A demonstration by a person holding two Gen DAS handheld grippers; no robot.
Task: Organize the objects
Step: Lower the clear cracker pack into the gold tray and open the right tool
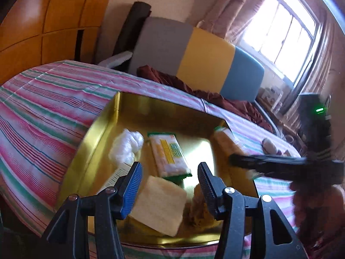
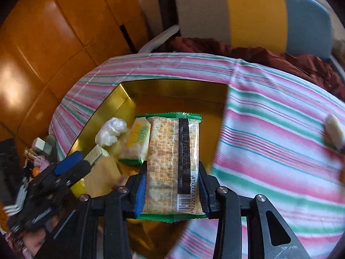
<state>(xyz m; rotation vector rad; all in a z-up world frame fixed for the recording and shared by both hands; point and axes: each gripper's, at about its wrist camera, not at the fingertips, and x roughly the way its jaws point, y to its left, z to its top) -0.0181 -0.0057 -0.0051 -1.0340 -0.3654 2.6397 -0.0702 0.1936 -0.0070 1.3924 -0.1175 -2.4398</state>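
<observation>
Pink, green and white striped cloth (image 2: pixel 269 116) covers the surface under me, with orange wooden cabinets (image 2: pixel 43 49) behind it and a grey, yellow and blue padded headboard (image 1: pixel 194 58) beside a bright window (image 1: pixel 286 28). On the cloth sits a shallow gold metal tray (image 1: pixel 101 127).

My right gripper (image 2: pixel 172 185) is clamped on a clear cracker packet with green crimped ends and a barcode (image 2: pixel 172 161), its jaws pressed against the packet's long sides, holding it above the tray's right part. My left gripper (image 1: pixel 169 181) hangs over the near end of the tray with its jaws apart and nothing between them.

Lying in the tray are a second green-edged cracker packet with a yellow label (image 1: pixel 169 155), a crumpled white plastic wrap (image 1: pixel 125 146) to its left, a pale yellow rectangular block (image 1: pixel 159 207) nearest my left jaws, and a small white and green box (image 2: pixel 97 154) by the left wall. Out on the cloth to the right, well apart from the tray, rests a small whitish rounded object (image 2: pixel 334 131), too blurred to identify.
</observation>
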